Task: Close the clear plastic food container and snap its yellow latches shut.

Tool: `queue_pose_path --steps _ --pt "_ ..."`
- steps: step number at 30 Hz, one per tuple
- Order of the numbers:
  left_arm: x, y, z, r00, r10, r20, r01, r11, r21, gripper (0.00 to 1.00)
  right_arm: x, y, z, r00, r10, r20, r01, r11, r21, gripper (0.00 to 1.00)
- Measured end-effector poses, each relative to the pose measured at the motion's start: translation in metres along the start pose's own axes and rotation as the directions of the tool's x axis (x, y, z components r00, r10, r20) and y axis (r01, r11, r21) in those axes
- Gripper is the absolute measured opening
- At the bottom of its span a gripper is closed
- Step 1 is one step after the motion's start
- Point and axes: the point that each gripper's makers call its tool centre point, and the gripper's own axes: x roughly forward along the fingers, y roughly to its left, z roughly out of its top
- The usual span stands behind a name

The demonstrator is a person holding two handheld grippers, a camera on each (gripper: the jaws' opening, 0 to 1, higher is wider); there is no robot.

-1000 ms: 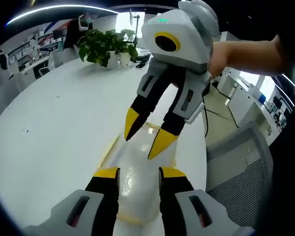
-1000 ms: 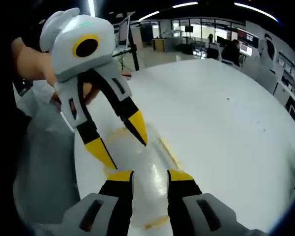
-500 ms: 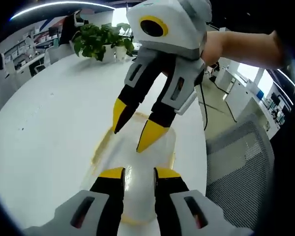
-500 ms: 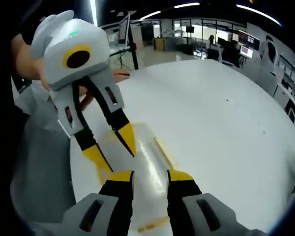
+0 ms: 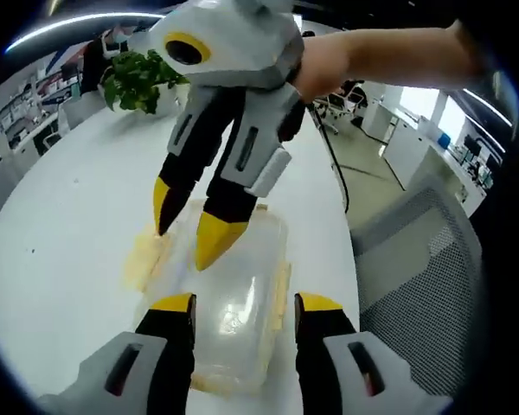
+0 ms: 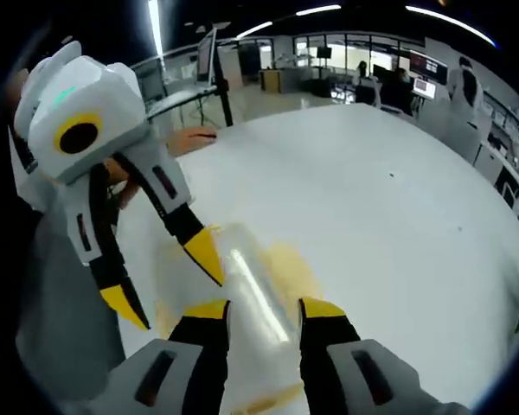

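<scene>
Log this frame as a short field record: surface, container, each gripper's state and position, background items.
surface: white table
container: clear plastic food container with yellow latches, lying on the table near its edge
left gripper: open, jaws either side of the container
right gripper: open, jaws above the container's other end
background: potted plant at the far side of the table; mesh chair beside the table

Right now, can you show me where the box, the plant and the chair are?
box point(image 5: 233, 298): left gripper view, on its clear lid.
plant point(image 5: 138, 82): left gripper view, on its leaves.
chair point(image 5: 415, 259): left gripper view, on its mesh back.
</scene>
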Motion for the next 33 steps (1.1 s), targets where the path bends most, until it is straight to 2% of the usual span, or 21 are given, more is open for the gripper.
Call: queue_pose_path --steps 5,8,11,12,15,19,27,33 --pt "0.002 -0.004 -0.003 1.000 0.023 -0.019 -0.022 0.998 0.063 0.52 0.000 0.002 -0.002 1.000 0.024 -0.014 -0.024 1.000 -0.002 0.35" --pt "0.003 -0.004 -0.005 0.999 0.045 -0.029 -0.042 0.994 0.100 0.53 0.001 0.008 -0.001 0.998 0.061 -0.012 -0.061 0.998 -0.010 0.35" --pt "0.003 -0.006 -0.005 0.998 0.052 -0.029 -0.048 0.993 0.108 0.54 0.005 0.011 0.001 0.996 0.090 -0.013 -0.090 0.996 -0.009 0.37" --pt "0.004 -0.005 -0.006 0.998 0.056 -0.029 -0.052 0.992 0.118 0.54 0.006 0.011 0.001 0.995 0.100 -0.012 -0.100 0.995 -0.001 0.38" --pt "0.005 -0.006 -0.006 0.997 0.067 -0.036 -0.061 0.988 0.139 0.55 0.008 0.008 0.001 0.991 0.132 -0.014 -0.130 0.986 0.108 0.39" --pt "0.006 -0.006 -0.009 0.993 0.100 -0.059 -0.087 0.978 0.191 0.55 0.011 0.004 0.000 0.989 0.145 -0.027 -0.141 0.985 0.097 0.40" --pt "0.008 -0.004 -0.008 0.990 0.117 -0.075 -0.103 0.979 0.176 0.54 0.011 0.004 0.000 0.975 0.209 -0.074 -0.201 0.974 0.100 0.38" --pt "0.009 -0.006 -0.007 0.986 0.129 -0.110 -0.108 0.978 0.181 0.55 0.014 0.007 -0.004 0.958 0.244 -0.149 -0.239 0.970 0.049 0.39"
